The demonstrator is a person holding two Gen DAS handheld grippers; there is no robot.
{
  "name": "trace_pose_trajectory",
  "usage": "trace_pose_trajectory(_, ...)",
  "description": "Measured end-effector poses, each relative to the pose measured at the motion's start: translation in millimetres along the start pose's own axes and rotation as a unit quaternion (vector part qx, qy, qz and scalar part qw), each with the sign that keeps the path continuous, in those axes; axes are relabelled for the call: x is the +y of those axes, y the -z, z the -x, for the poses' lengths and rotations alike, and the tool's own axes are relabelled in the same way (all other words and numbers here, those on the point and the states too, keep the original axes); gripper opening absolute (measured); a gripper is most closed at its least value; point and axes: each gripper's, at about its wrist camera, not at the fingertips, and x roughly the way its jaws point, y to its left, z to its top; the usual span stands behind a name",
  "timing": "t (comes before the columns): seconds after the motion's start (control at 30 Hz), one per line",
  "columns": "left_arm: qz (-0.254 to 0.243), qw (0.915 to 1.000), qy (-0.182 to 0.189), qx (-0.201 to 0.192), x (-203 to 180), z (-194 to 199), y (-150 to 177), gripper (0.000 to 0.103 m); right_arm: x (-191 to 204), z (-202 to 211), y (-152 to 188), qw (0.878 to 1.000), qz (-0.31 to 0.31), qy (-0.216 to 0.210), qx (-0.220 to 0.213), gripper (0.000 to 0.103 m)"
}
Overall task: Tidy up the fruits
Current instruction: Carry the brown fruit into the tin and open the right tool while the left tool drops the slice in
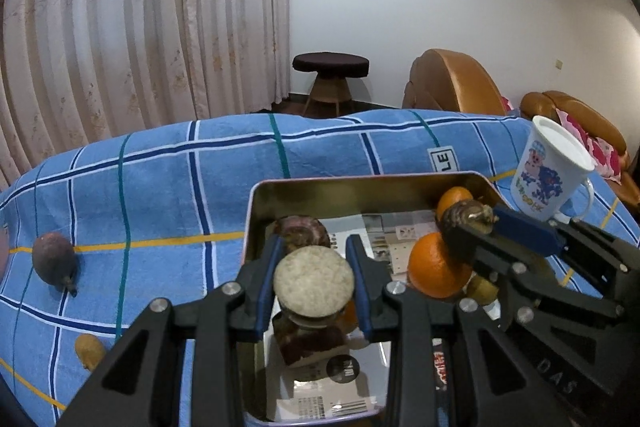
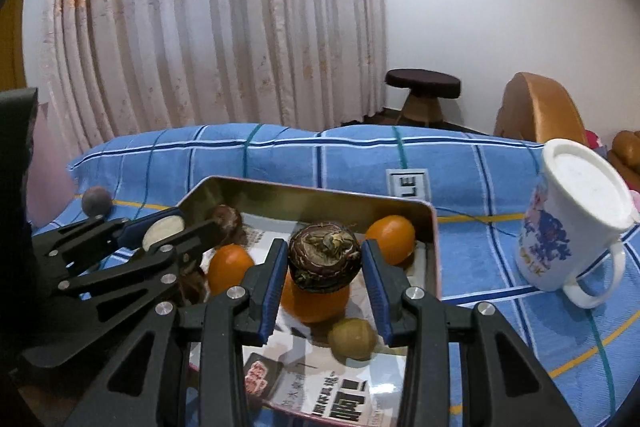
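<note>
My left gripper (image 1: 315, 285) is shut on a brown tuber piece (image 1: 314, 279) whose pale round cut face points at the camera. It hangs over the near part of the gold metal tin (image 1: 360, 187). My right gripper (image 2: 324, 263) is shut on a dark brown bulb (image 2: 324, 255) above the tin (image 2: 304, 195), over an orange (image 2: 316, 303). The tin also holds two more oranges (image 2: 230, 267) (image 2: 392, 233), a small greenish fruit (image 2: 352, 339) and another brown tuber (image 2: 228, 221). Each view shows the other gripper: right (image 1: 468, 227), left (image 2: 168, 229).
The tin lies on a blue checked cloth (image 1: 160, 187). A dark purple fruit (image 1: 52, 261) and a small yellowish fruit (image 1: 90, 349) lie on the cloth to the tin's left. A white printed mug (image 2: 576, 223) stands to its right. Curtain, stool and brown sofa are behind.
</note>
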Motion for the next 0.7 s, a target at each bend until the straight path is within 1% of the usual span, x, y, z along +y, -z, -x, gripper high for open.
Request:
trace_pose_trajectory(0.17, 0.001, 1.0000, -0.007, -0.002, 1, 1, 1, 0.035, 6, 0, 1, 1.000, 0.007, -0.019, 0.002, 0.041)
trace_pose_trajectory(0.27, 0.000, 1.0000, -0.007, -0.005, 1, 4, 2, 0.035, 2, -3, 1, 0.999, -0.013, -0.040, 0.014, 0.042)
trace_pose_trajectory(0.33, -0.002, 0.9999, -0.011, -0.008, 0, 5, 2, 0.037, 0, -5, 2, 0.998, -0.024, -0.054, 0.019, 0.042)
trace_pose_trajectory(0.4, 0.000, 0.9997, -0.022, -0.013, 1, 9, 2, 0.049, -4, -5, 1, 0.997, -0.041, -0.070, 0.022, 0.043)
trace_pose_trajectory(0.43, 0.003, 0.9996, -0.025, -0.015, 2, 12, 1, 0.053, -7, -5, 1, 0.995, -0.053, -0.081, 0.022, 0.043)
trace_pose_trajectory(0.47, 0.007, 0.9994, -0.028, -0.018, 4, 15, 1, 0.061, -9, -5, 1, 0.994, -0.062, -0.090, 0.021, 0.044)
trace_pose_trajectory(0.5, 0.012, 0.9993, -0.029, -0.020, 5, 18, 0, 0.065, -14, -4, 0, 0.991, -0.078, -0.105, 0.020, 0.048)
trace_pose_trajectory(0.53, 0.018, 0.9991, -0.030, -0.024, 8, 21, -1, 0.067, -15, -4, 0, 0.990, -0.087, -0.113, 0.020, 0.050)
trace_pose_trajectory(0.57, 0.020, 0.9990, -0.030, -0.025, 9, 23, -1, 0.071, -18, -4, -1, 0.988, -0.097, -0.119, 0.020, 0.052)
trace_pose_trajectory(0.67, 0.022, 0.9987, -0.034, -0.029, 11, 28, -1, 0.078, -20, 0, -3, 0.986, -0.108, -0.124, 0.006, 0.055)
trace_pose_trajectory(0.7, 0.028, 0.9986, -0.034, -0.031, 13, 31, -1, 0.082, -20, 2, -4, 0.986, -0.111, -0.128, 0.000, 0.057)
